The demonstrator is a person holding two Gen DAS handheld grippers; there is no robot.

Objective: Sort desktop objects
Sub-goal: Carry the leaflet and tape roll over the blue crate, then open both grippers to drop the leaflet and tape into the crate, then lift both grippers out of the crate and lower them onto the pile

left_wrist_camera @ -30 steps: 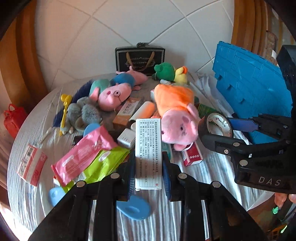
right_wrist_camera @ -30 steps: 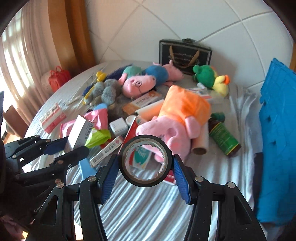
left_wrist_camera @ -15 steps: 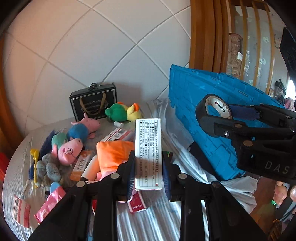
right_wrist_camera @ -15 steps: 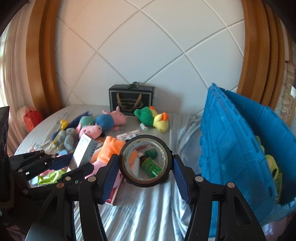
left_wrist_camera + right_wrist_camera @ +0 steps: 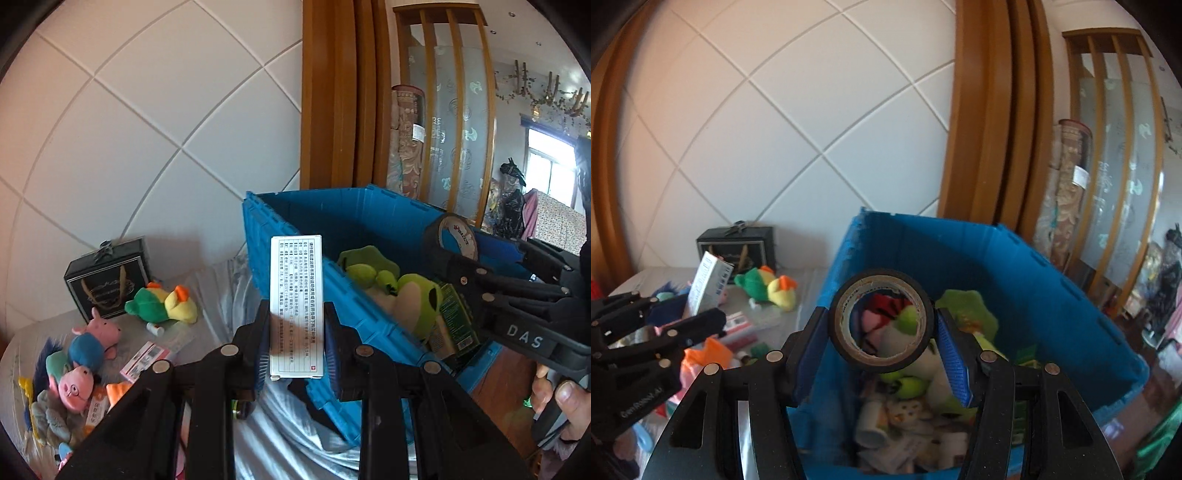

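A white box printed with rows of small text stands upright, pinched at its lower sides. At its 3 o'clock, a black tape roll with a brown core is clamped on edge, hole facing the camera, above an open blue crate holding green plush toys and packets.

The counter, under a pale striped cloth, carried plush toys, a black gift bag, small cartons and apparently the blue crate at its edge.
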